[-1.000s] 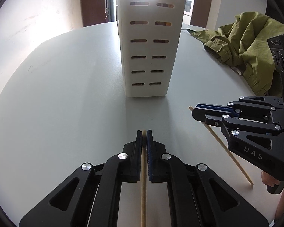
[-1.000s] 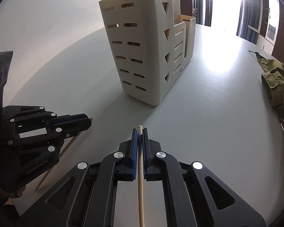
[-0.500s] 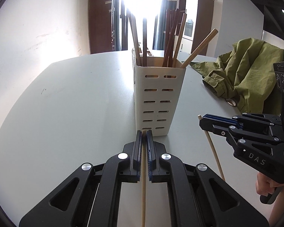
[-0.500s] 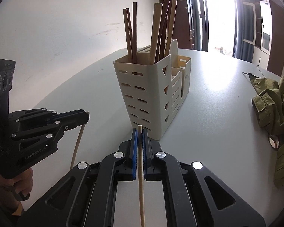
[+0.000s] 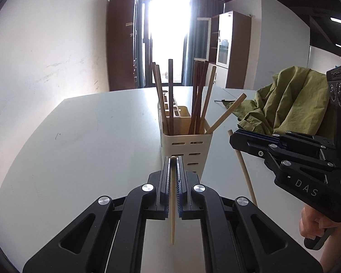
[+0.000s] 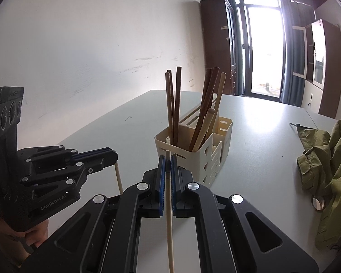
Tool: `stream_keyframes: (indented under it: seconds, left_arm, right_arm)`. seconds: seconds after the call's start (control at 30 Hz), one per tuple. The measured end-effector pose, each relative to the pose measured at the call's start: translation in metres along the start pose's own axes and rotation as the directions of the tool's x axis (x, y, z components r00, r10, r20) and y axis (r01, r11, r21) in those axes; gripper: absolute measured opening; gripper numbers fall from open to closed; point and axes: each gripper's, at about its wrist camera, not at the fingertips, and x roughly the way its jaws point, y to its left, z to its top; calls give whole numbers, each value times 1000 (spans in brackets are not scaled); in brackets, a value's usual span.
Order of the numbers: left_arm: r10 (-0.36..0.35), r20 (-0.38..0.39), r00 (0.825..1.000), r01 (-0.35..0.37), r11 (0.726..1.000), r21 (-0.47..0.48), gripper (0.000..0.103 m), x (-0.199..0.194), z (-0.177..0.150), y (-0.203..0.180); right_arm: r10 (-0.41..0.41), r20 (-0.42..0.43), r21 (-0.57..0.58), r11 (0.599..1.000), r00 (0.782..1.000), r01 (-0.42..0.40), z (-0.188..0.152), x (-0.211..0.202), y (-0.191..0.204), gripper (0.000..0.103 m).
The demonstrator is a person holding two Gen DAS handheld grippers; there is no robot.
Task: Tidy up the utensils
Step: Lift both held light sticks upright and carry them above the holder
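A cream slotted utensil holder (image 5: 188,145) (image 6: 206,157) stands on the white table with several wooden chopsticks (image 5: 196,97) (image 6: 174,104) upright in its near compartment. My left gripper (image 5: 173,161) is shut on a pale chopstick (image 5: 172,204) that lies along its fingers, held above the table just in front of the holder. My right gripper (image 6: 168,158) is shut on another pale chopstick (image 6: 169,216), likewise short of the holder. Each gripper shows in the other's view: the right gripper (image 5: 233,136) with its chopstick (image 5: 245,173), the left gripper (image 6: 113,154) with its own (image 6: 118,177).
A crumpled green jacket (image 5: 291,104) (image 6: 329,170) lies on the table to the right, with a roll of tape (image 6: 318,202) beside it. A person's hands (image 5: 311,225) (image 6: 34,234) grip the handles. A white wall runs along the left; bright doors and cabinets stand beyond the table.
Both grippers have risen with their chopsticks and tipped up toward level. The holder's top and the chopsticks in it have come into view, and it now sits lower in both views.
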Motion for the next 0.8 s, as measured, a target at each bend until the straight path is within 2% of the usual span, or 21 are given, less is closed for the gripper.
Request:
stream_keyframes:
  seconds: [0.57, 0.8]
  left_arm:
    - [-10, 141, 990, 6, 1000, 29, 4, -23, 46, -15]
    - [-24, 250, 968, 18, 999, 28, 4, -46, 66, -17]
  right_arm:
    - [-7, 145, 25, 1000, 989, 3, 32, -14, -7, 5]
    - [22, 269, 36, 999, 963, -33, 49, -22, -12, 5]
